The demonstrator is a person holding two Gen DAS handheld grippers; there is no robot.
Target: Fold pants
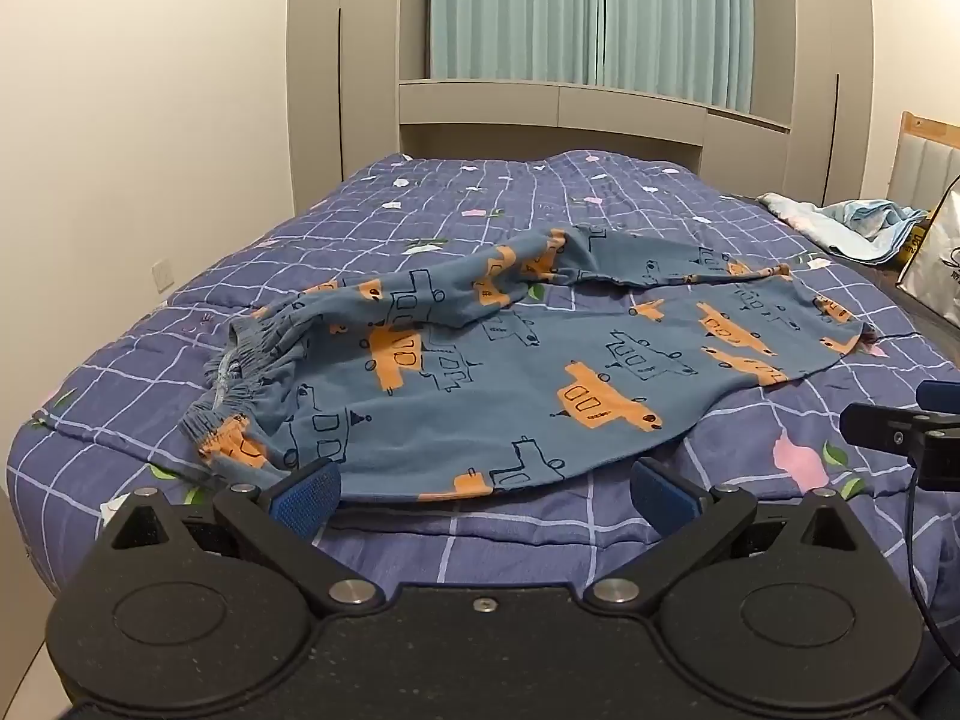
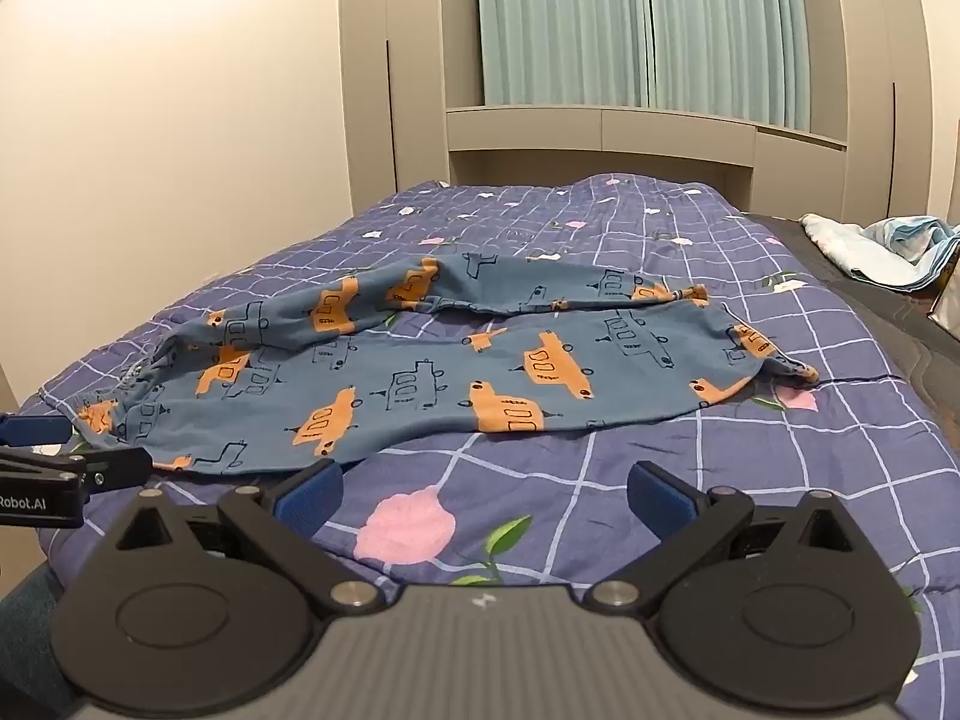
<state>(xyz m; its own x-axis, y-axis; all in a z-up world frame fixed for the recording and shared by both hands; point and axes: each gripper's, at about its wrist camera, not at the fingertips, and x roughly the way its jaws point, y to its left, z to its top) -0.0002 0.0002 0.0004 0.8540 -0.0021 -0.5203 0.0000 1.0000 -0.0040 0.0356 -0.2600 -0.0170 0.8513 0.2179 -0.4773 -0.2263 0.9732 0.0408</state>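
Blue pants with orange car prints (image 1: 510,378) lie spread on the bed, elastic waistband (image 1: 240,372) at the left, leg ends at the right. The far leg is bunched and partly folded over. My left gripper (image 1: 483,495) is open and empty at the pants' near edge. In the right wrist view the pants (image 2: 420,378) lie ahead and to the left. My right gripper (image 2: 483,498) is open and empty over the quilt, just short of the pants' near edge. The left gripper's side (image 2: 60,468) shows at the left edge, the right gripper's side (image 1: 912,432) at the right edge.
A purple checked quilt (image 1: 600,204) covers the bed. A crumpled light blue cloth (image 1: 852,222) and a white bag (image 1: 936,264) lie at the far right. A wall is on the left; cabinets and green curtains (image 1: 588,18) stand behind the bed.
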